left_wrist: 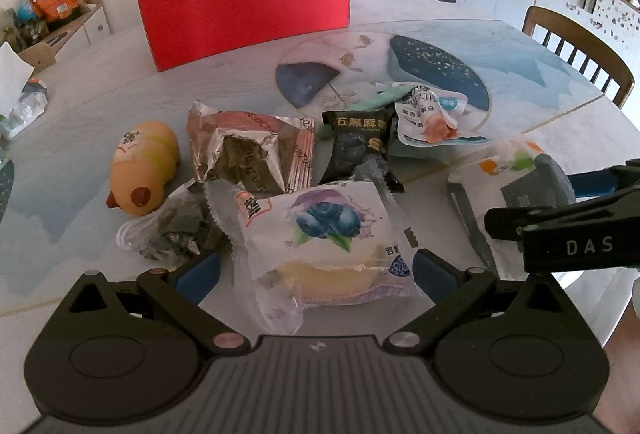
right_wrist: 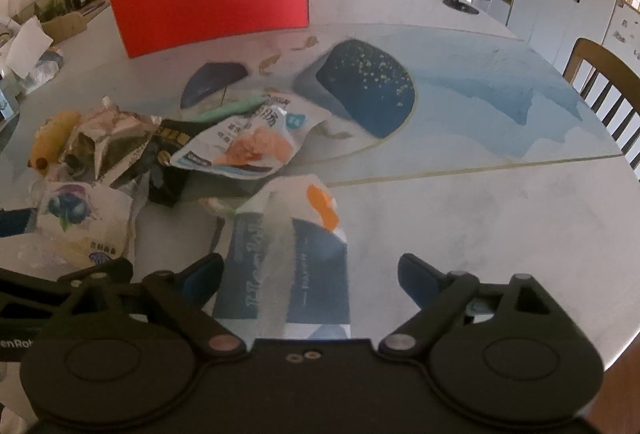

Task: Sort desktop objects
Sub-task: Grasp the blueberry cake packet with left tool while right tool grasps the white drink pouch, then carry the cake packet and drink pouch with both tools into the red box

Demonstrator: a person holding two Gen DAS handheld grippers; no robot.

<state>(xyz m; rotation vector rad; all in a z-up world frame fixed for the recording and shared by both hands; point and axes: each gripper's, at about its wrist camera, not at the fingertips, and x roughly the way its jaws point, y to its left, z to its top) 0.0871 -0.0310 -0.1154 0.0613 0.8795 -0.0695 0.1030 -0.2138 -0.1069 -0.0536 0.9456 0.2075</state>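
A pile of snack wrappers lies on the round table. My left gripper (left_wrist: 316, 270) is open, its blue fingers on either side of a blueberry cake packet (left_wrist: 320, 238), which also shows in the right wrist view (right_wrist: 80, 226). My right gripper (right_wrist: 310, 274) is open around the near end of a blue-and-white pouch (right_wrist: 288, 258); that pouch also shows in the left wrist view (left_wrist: 516, 193). Behind lie a black sesame packet (left_wrist: 356, 145), a torn foil wrapper (left_wrist: 248, 149), a white sausage packet (right_wrist: 248, 145) and an orange toy (left_wrist: 144, 165).
A red open box (left_wrist: 244, 9) stands at the back of the table, also in the right wrist view (right_wrist: 212, 9). A wooden chair (left_wrist: 580, 49) stands at the right. A phone stand (right_wrist: 464, 1) sits at the far edge. Tissues (left_wrist: 20, 93) lie at the left.
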